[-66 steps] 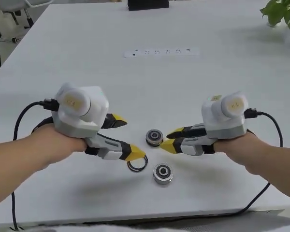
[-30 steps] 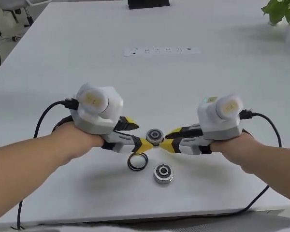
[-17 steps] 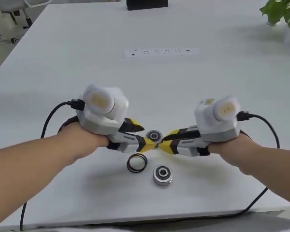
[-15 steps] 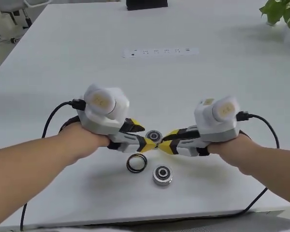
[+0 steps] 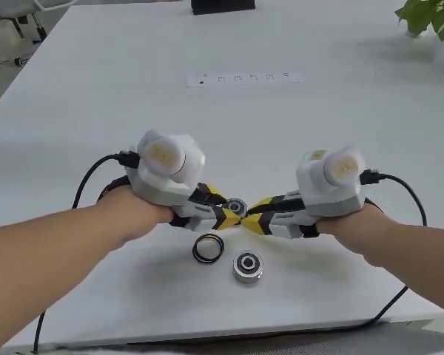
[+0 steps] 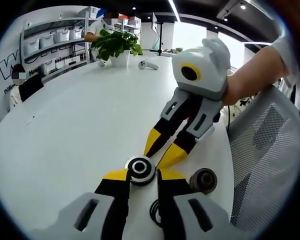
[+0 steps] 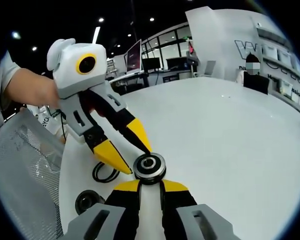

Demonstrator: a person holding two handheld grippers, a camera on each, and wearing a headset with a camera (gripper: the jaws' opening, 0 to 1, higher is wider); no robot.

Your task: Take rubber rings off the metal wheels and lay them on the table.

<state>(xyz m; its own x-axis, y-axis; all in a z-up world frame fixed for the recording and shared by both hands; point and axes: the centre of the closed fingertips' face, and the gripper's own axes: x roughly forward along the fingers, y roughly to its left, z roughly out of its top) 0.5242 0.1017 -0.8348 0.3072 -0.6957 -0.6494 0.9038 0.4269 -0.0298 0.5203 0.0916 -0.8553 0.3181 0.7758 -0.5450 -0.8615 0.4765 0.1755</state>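
On the table (image 5: 207, 126): two wheels (image 5: 235, 206) (image 5: 247, 265), one ring (image 5: 208, 248).

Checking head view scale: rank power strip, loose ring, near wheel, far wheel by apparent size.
Power strip
Loose ring and near wheel: look alike
Far wheel: smallest, but farther off and partly hidden, so unsure

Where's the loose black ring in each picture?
Head view: rubber ring, centre, just below the jaw tips.
Left gripper view: bottom middle, partly behind a jaw.
Right gripper view: lower left, behind a yellow jaw tip.
Landmark: loose metal wheel next to it.
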